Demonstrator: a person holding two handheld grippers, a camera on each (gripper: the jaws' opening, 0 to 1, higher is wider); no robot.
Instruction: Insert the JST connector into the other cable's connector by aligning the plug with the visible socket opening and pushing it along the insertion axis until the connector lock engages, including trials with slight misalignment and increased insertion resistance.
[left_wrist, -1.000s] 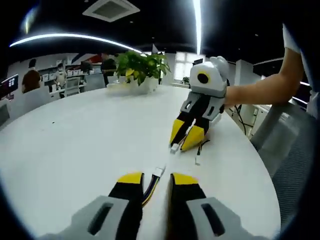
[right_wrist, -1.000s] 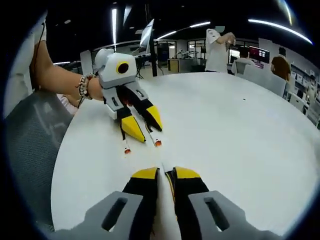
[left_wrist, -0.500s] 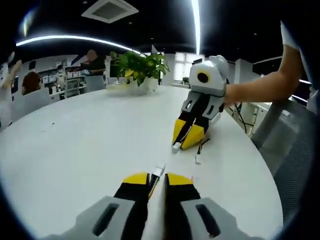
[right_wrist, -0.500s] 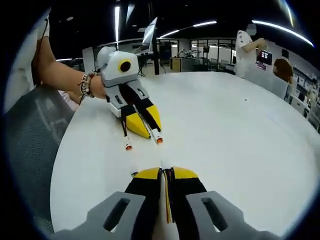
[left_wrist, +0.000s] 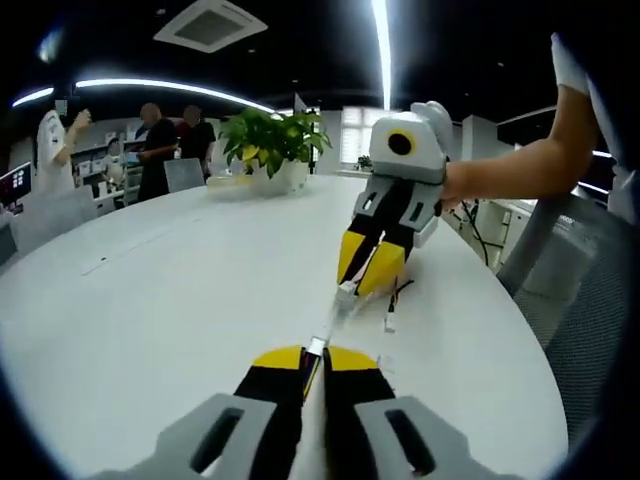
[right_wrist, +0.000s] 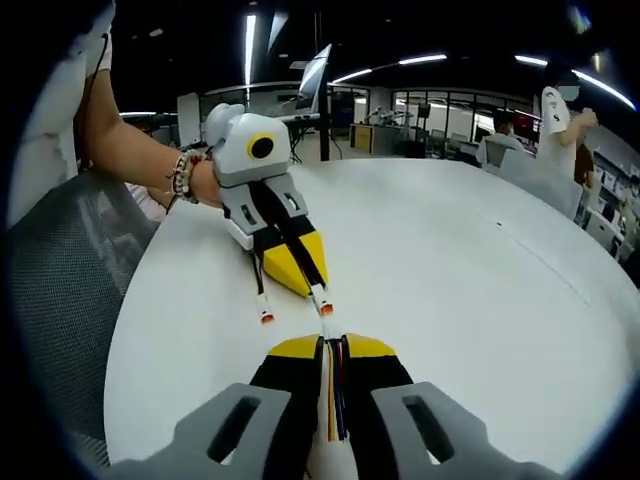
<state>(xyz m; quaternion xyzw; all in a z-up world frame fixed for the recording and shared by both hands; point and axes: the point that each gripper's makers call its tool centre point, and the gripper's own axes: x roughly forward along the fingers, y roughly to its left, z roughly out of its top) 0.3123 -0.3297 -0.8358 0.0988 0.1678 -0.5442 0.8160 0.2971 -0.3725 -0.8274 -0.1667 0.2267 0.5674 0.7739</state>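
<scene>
Above a round white bench (left_wrist: 150, 300), the left hand-held gripper (left_wrist: 312, 357) is clenched on a multicoloured cable with a small white connector (left_wrist: 316, 346). The right hand-held gripper (right_wrist: 334, 346) grasps a second striped cable with white plug (right_wrist: 329, 329). The two connector tips nearly meet.

Two white JST connectors (left_wrist: 345, 290) (left_wrist: 316, 346) face each other tip-to-tip, close above the table.

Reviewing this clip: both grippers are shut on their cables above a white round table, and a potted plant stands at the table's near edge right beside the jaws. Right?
Not quite. The potted plant stands at the far side of the white table, as the left gripper view shows. The left gripper and right gripper are shut on their cables.
</scene>
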